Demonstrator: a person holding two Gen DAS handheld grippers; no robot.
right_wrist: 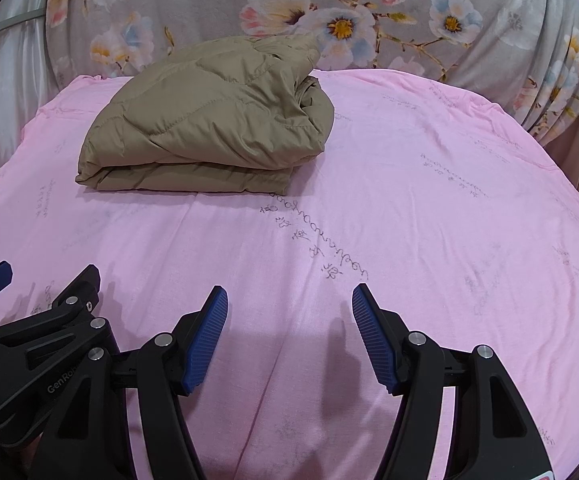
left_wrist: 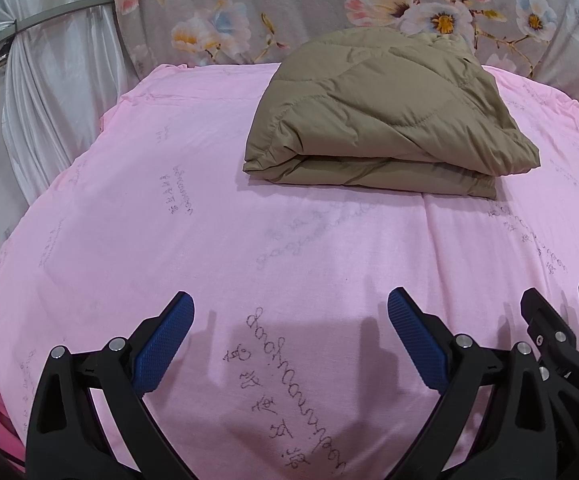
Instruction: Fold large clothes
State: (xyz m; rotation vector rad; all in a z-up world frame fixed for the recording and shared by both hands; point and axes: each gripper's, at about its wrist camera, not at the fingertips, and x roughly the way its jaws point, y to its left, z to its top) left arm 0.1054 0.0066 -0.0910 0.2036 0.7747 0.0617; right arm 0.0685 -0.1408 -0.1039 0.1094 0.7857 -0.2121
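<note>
A: Where is the jacket?

B: The tan quilted jacket (left_wrist: 385,116) lies folded into a thick, layered bundle on the far part of the pink sheet (left_wrist: 169,240), close to the floral fabric (left_wrist: 289,4) that hangs behind it. Its folded edge faces the near side, with stacked layers showing along it. From the right wrist view the same jacket (right_wrist: 209,124) sits far and to the left.

A: And the left hand-held gripper?

B: The left hand-held gripper (left_wrist: 291,338) hovers over the near part of the sheet, its blue pads (left_wrist: 161,344) spread wide with only pink cloth between them. It holds nothing and is well apart from the jacket.

A: The right one?

B: The right hand-held gripper (right_wrist: 289,336) is also spread wide and has hold of nothing, its blue pads (right_wrist: 205,340) above the printed script on the sheet (right_wrist: 429,220). It sits just beside the left one; in the left wrist view part of it (left_wrist: 557,320) shows at the right edge, and the left one (right_wrist: 45,292) shows at the left edge of the right view.

A: Anything else around?

B: A white curtain (left_wrist: 49,80) hangs at the far left.
</note>
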